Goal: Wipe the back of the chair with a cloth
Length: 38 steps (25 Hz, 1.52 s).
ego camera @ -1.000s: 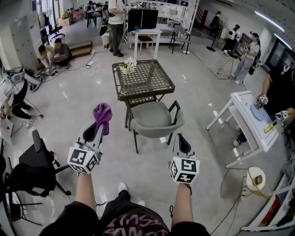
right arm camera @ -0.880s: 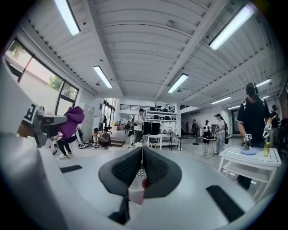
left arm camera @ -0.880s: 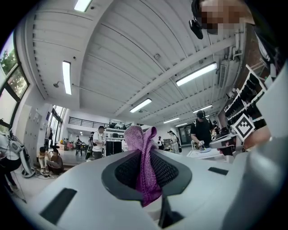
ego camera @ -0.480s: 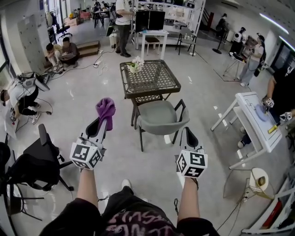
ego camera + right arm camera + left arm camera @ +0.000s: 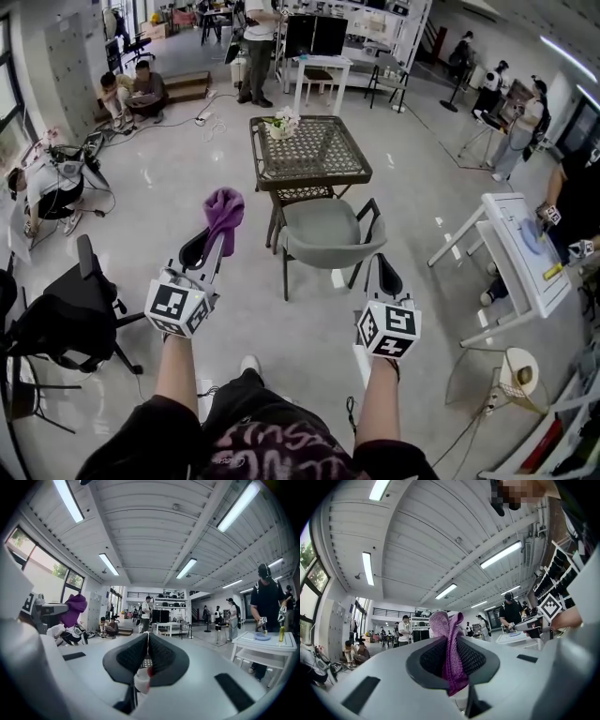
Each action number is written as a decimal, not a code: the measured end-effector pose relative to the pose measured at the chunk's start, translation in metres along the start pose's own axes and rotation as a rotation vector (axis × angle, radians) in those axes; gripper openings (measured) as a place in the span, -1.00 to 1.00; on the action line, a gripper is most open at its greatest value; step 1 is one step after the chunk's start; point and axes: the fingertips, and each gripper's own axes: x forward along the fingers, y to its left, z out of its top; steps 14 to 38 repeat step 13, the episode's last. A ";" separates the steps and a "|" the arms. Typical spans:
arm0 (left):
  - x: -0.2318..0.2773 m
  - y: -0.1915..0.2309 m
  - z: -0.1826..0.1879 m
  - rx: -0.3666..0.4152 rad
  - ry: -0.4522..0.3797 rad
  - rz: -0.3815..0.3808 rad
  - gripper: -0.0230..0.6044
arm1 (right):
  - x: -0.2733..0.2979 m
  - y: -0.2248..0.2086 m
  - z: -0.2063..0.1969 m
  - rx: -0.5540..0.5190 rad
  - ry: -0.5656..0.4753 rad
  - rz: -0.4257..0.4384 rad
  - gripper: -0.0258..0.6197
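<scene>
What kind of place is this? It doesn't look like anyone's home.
Probably an open lab or workshop hall: long ceiling strip lights, monitors on a desk at the back, a person working at a white table, and a grey chair set out on the shiny floor.

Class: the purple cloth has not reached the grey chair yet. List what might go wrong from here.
1. The purple cloth is pinched in the left gripper by one fold, with most of it bunched above the jaws; rubbing might drag it out.
2. The right gripper is shut, empty and apart from the grey metal-framed armchair, which may slide on the glossy floor when pushed.
</scene>
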 end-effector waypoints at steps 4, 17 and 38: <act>-0.001 -0.002 -0.001 -0.016 0.008 -0.005 -0.71 | -0.001 0.000 0.003 -0.004 -0.008 -0.001 -0.84; 0.003 0.000 -0.001 -0.047 -0.023 -0.013 -0.71 | 0.003 -0.002 -0.001 -0.007 -0.012 -0.006 -0.84; 0.003 0.000 -0.001 -0.047 -0.023 -0.013 -0.71 | 0.003 -0.002 -0.001 -0.007 -0.012 -0.006 -0.84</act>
